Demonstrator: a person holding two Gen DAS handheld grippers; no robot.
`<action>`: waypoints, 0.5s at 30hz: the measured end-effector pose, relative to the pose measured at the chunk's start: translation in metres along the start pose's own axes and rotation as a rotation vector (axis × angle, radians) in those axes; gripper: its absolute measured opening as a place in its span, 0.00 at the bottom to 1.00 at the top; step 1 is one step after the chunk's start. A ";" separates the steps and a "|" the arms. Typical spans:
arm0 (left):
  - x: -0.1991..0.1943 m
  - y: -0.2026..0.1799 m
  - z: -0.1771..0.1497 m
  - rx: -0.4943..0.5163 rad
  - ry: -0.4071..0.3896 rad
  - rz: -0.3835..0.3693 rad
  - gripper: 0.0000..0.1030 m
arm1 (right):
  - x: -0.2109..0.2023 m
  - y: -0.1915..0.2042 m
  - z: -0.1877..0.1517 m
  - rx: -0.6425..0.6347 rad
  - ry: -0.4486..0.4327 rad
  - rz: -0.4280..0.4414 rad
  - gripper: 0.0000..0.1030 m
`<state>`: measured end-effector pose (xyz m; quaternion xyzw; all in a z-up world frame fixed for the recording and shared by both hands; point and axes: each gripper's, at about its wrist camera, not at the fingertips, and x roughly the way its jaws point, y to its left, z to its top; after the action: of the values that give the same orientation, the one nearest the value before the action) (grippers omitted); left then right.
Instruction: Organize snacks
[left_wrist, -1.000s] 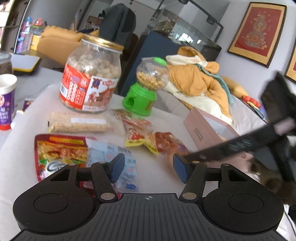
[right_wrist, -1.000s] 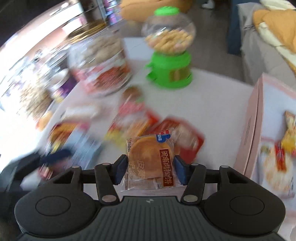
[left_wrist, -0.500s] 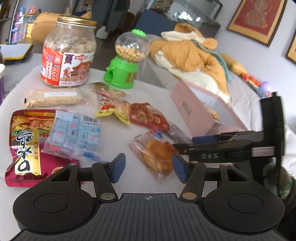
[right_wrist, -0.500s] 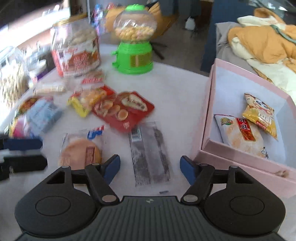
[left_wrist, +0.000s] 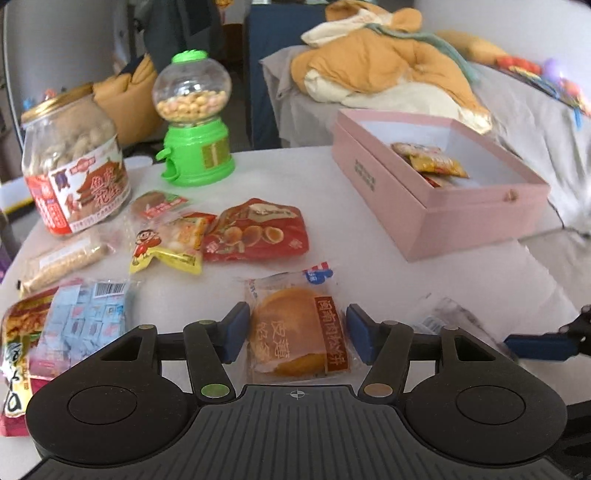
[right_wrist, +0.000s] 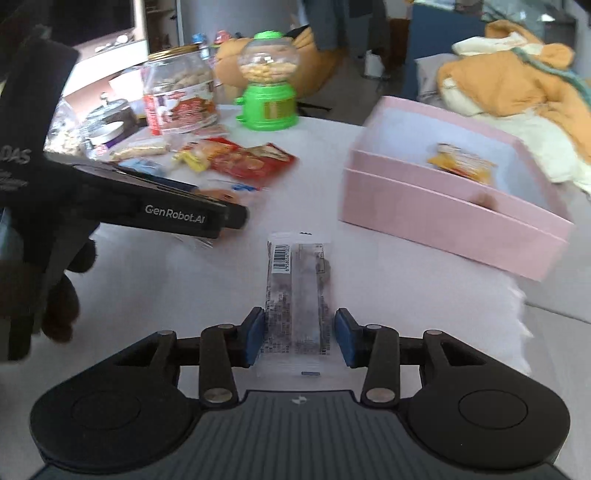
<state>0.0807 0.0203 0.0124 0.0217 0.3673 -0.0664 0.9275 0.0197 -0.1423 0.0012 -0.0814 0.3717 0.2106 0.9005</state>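
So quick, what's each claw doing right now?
Left claw: open, with the round cake packet between its pads, not squeezed.
Right claw: just been closing around the long clear packet; whether it grips cannot be told.

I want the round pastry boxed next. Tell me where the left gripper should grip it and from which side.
Grip the pastry across its short width, at the middle of the cake, coming from above and the near end. The pack lies flat on the table, long axis pointing away, already between the open fingers of the left gripper. Its flat seams would likely crumple.
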 end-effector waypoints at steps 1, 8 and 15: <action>-0.003 0.000 -0.002 0.004 0.004 -0.015 0.59 | -0.004 -0.002 -0.004 0.003 -0.006 0.000 0.41; -0.030 -0.008 -0.024 0.048 0.039 -0.063 0.59 | -0.007 -0.007 -0.009 0.016 -0.022 0.013 0.47; -0.042 -0.009 -0.037 0.028 0.035 -0.078 0.60 | 0.011 -0.006 0.006 0.028 -0.027 -0.003 0.58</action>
<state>0.0242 0.0193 0.0140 0.0214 0.3828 -0.1074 0.9173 0.0332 -0.1419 -0.0026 -0.0664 0.3621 0.2050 0.9069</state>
